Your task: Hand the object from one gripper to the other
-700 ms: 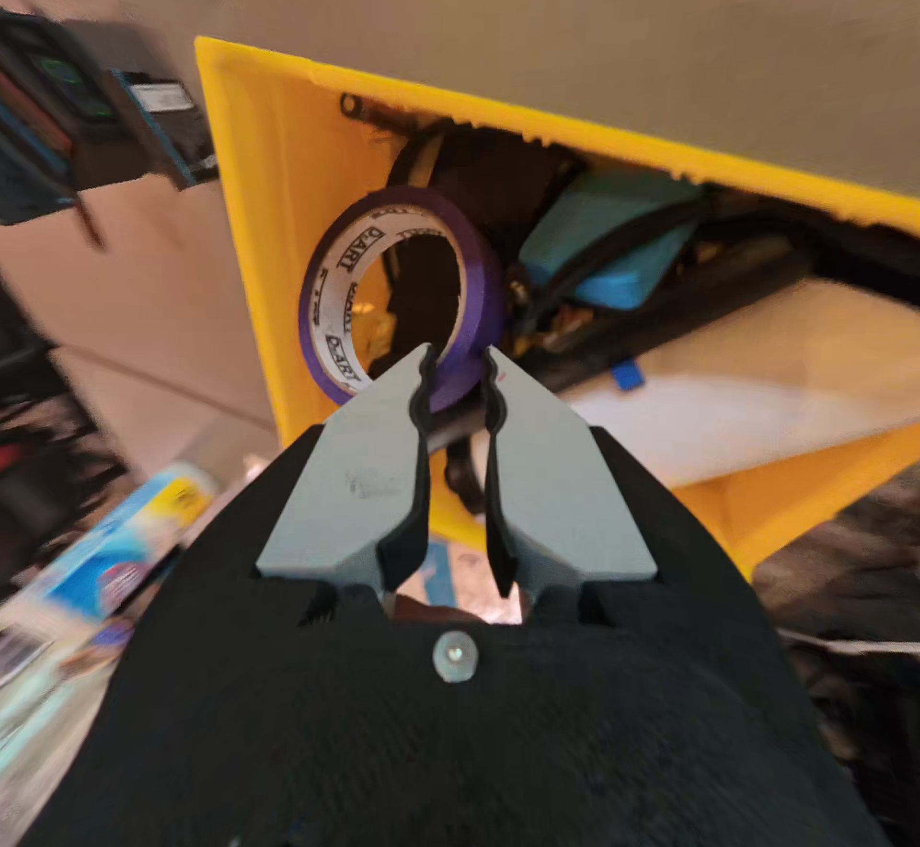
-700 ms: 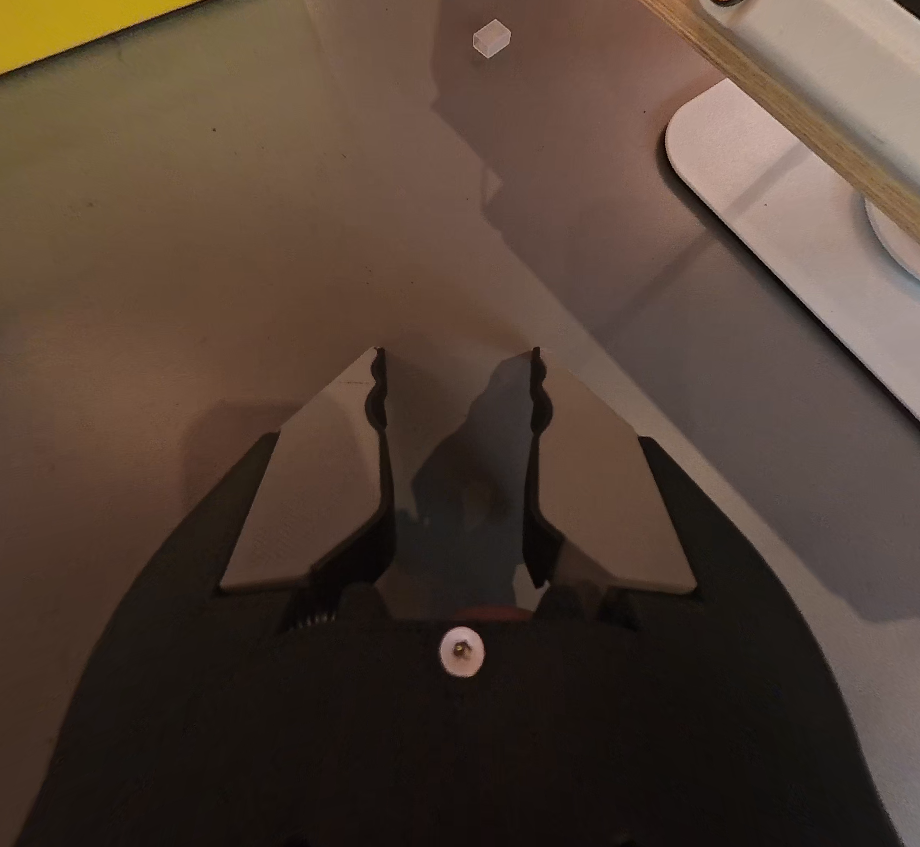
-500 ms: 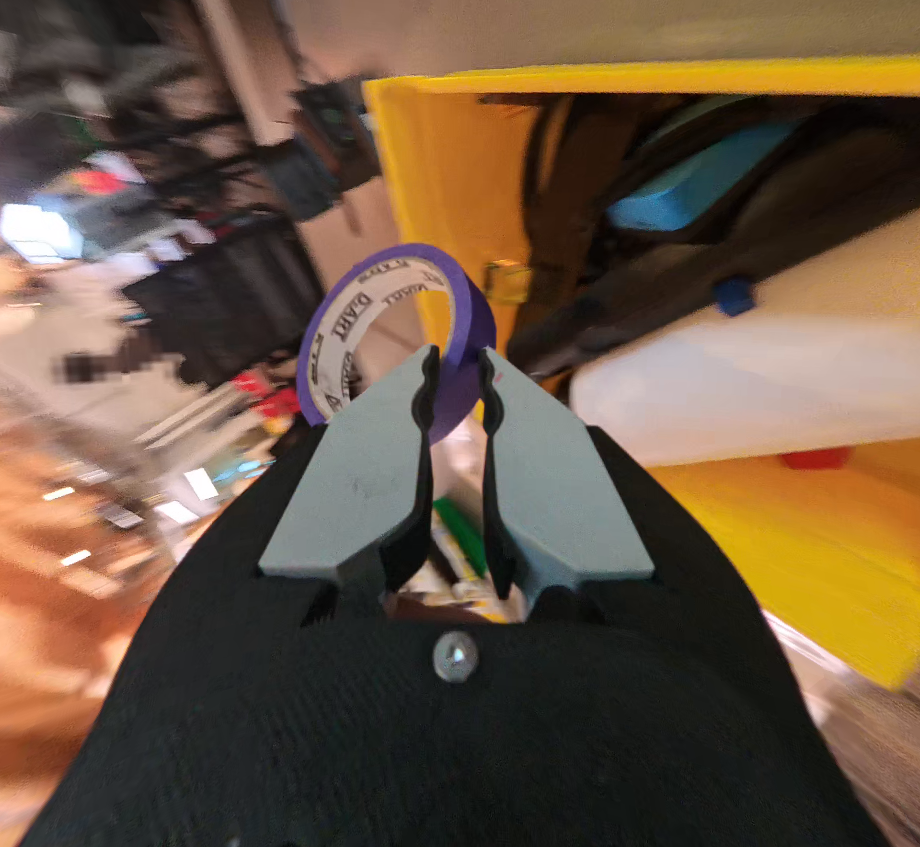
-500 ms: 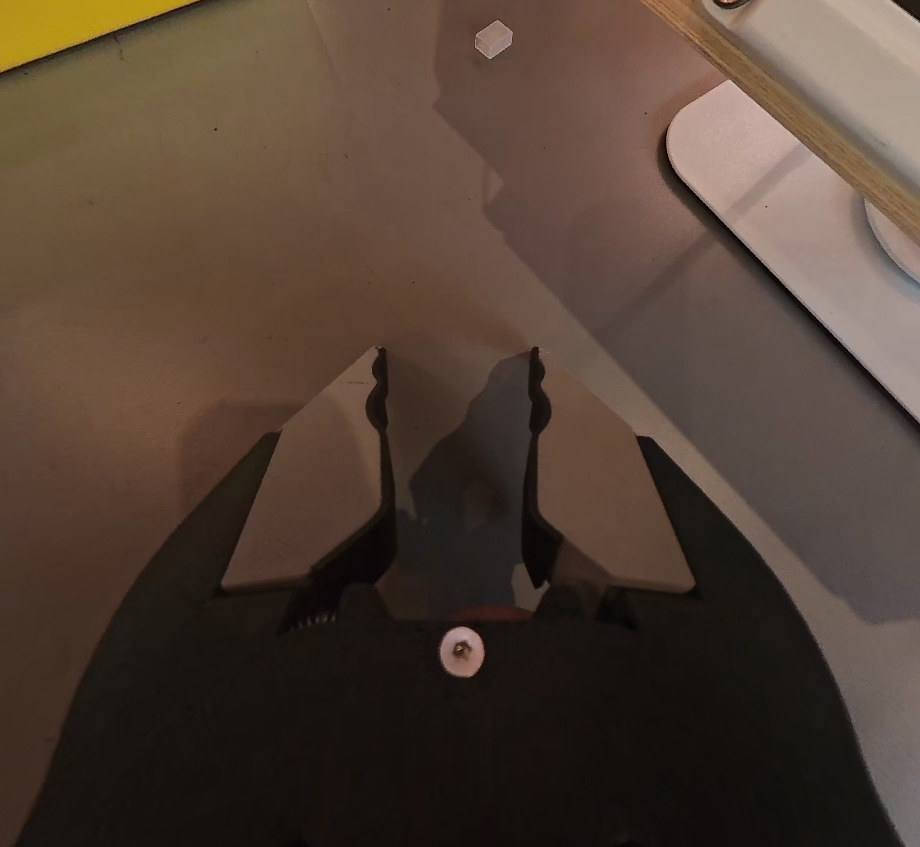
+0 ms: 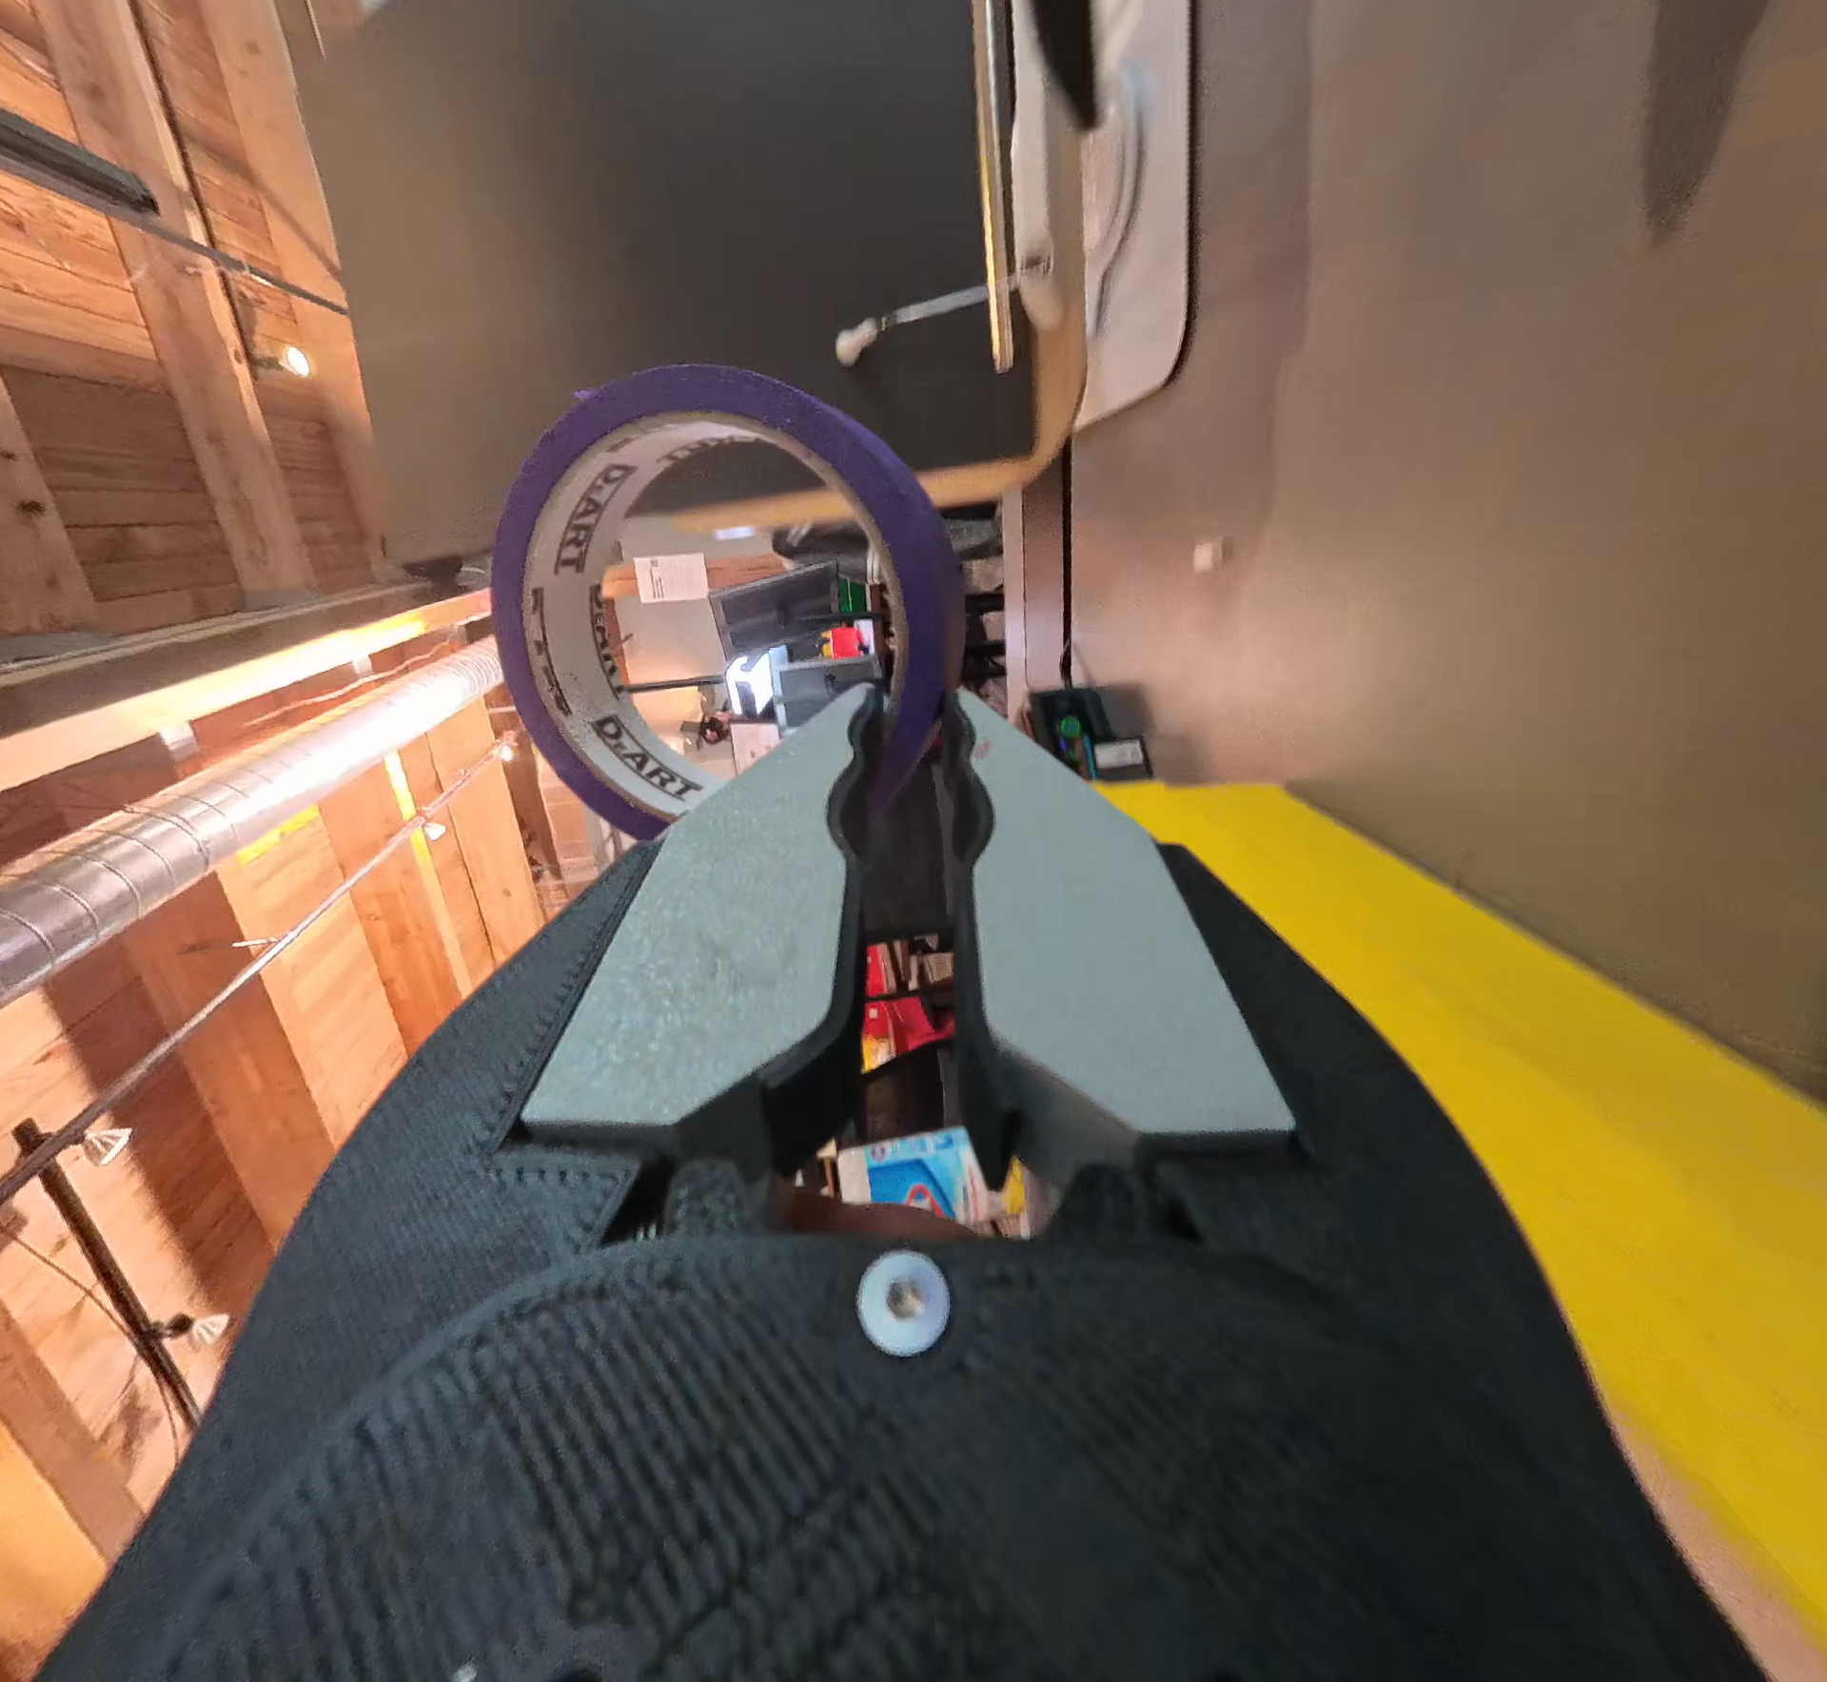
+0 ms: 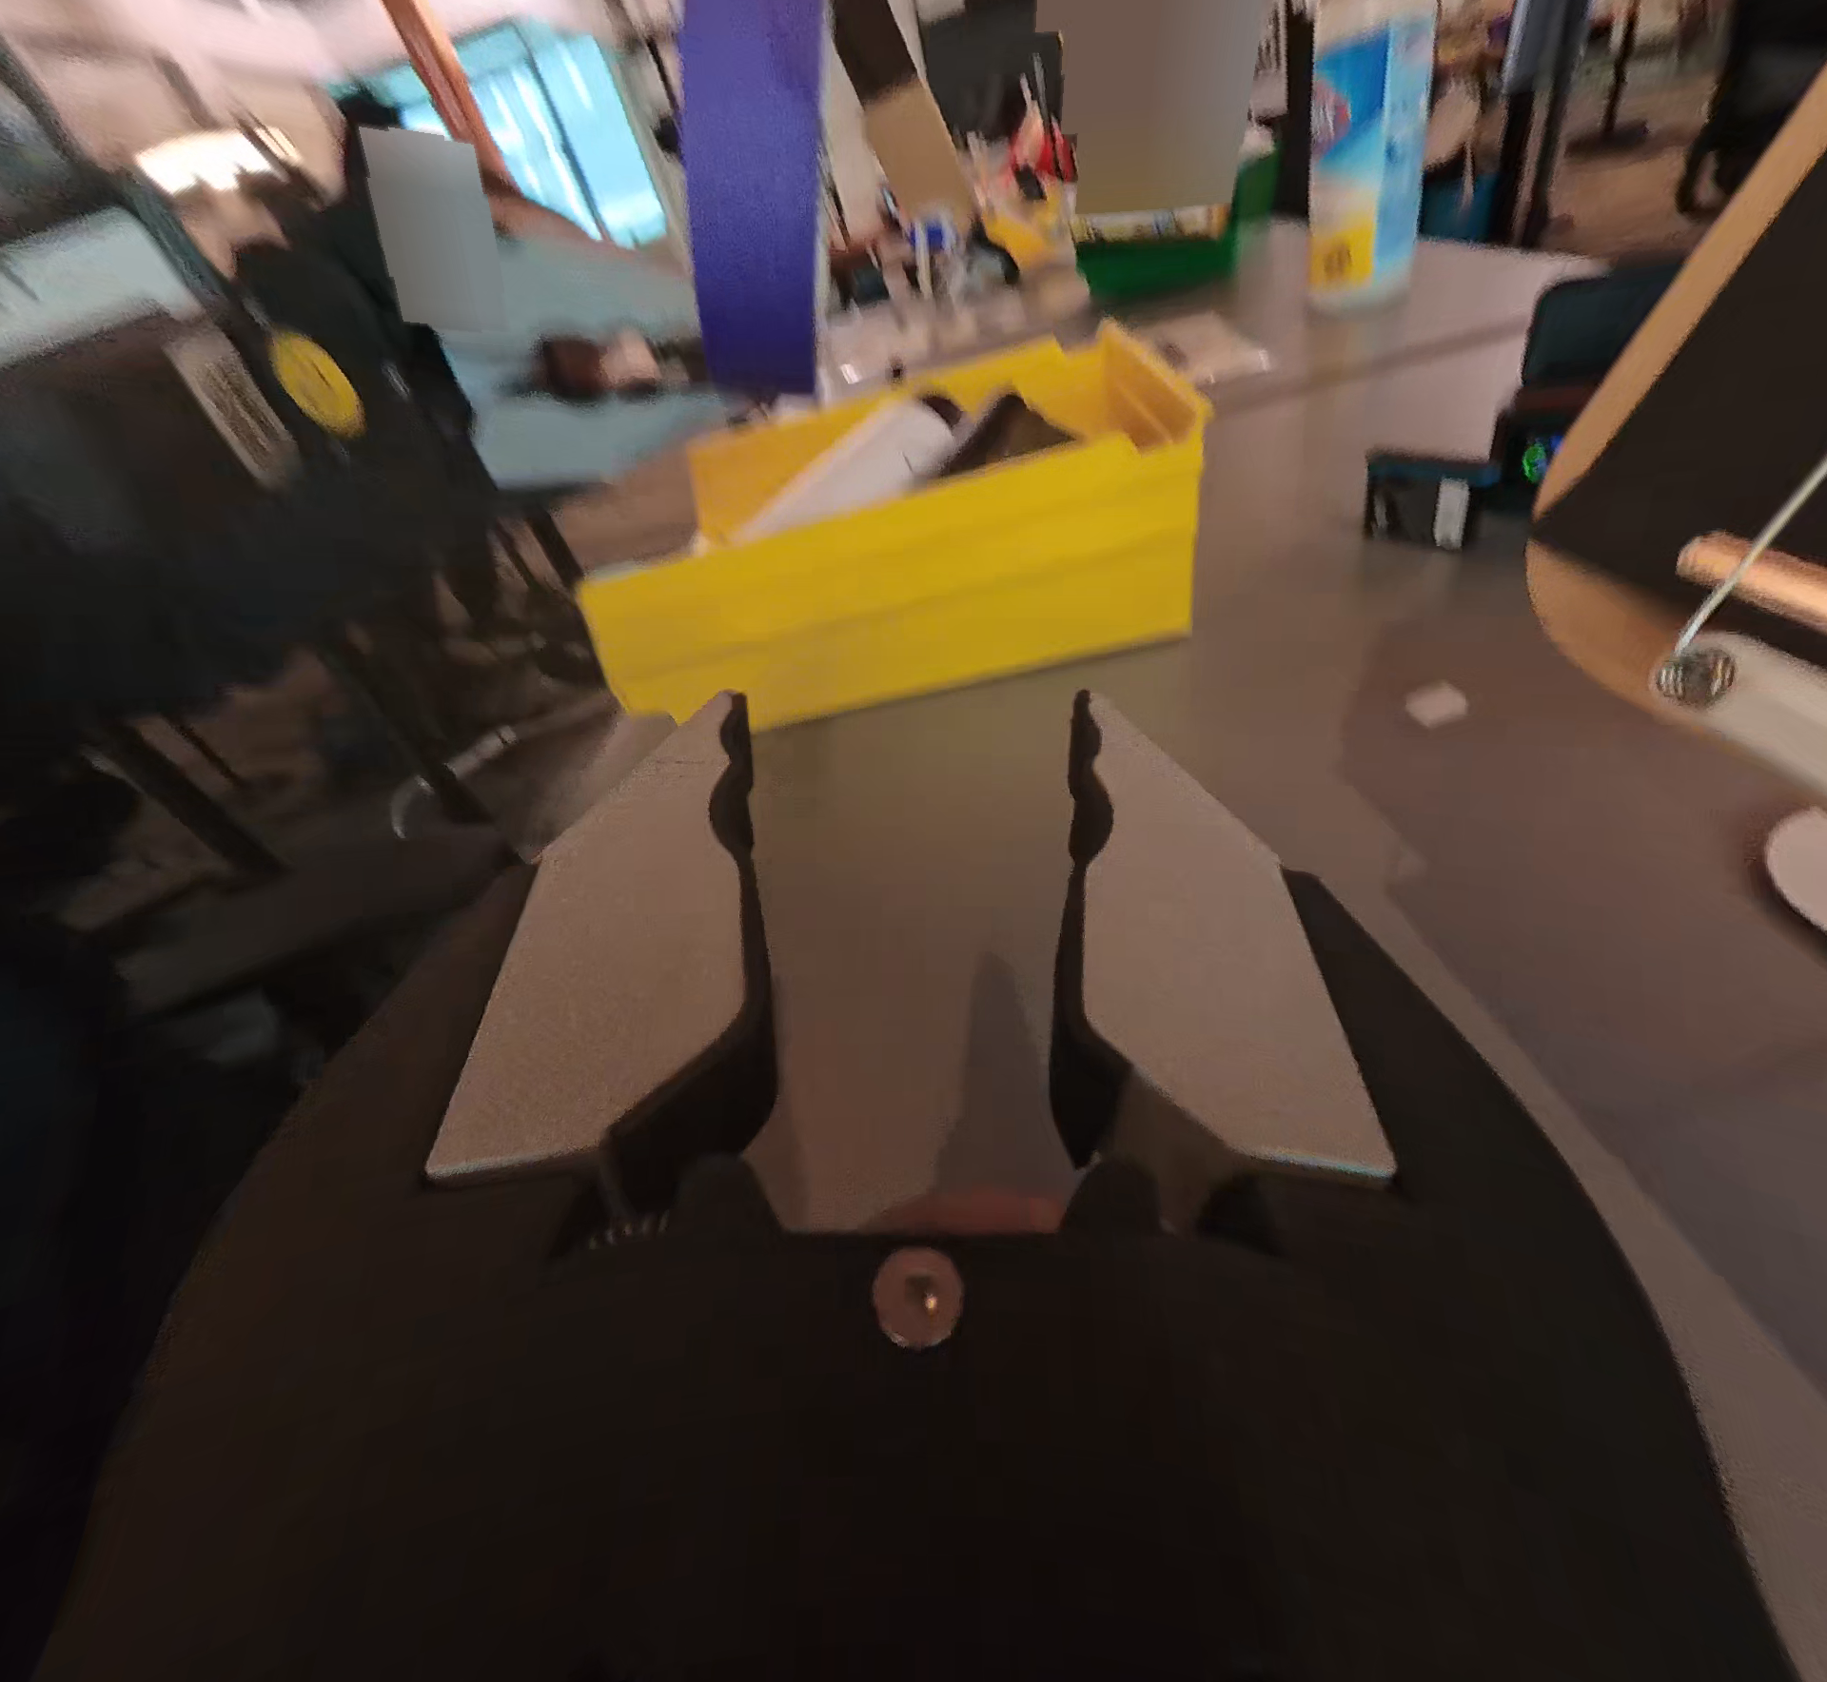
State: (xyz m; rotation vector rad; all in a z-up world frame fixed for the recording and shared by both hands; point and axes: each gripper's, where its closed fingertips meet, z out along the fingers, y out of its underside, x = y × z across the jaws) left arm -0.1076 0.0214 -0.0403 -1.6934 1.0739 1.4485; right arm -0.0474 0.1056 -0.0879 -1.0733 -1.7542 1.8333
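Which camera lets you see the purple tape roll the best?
The left wrist view: the purple tape roll is sharp and close there, its ring and white core visible, pinched at its edge by the left gripper. The right wrist view shows it only edge-on, a blurred purple band high up.

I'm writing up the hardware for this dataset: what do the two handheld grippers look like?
Both look alike. The left gripper and the right gripper each have a black body with a ribbed, layered surface. Each carries two flat grey angular fingers with black wavy inner edges near the tips. A round silver screw sits centred behind the fingers. No cables, sleeves or hands show.
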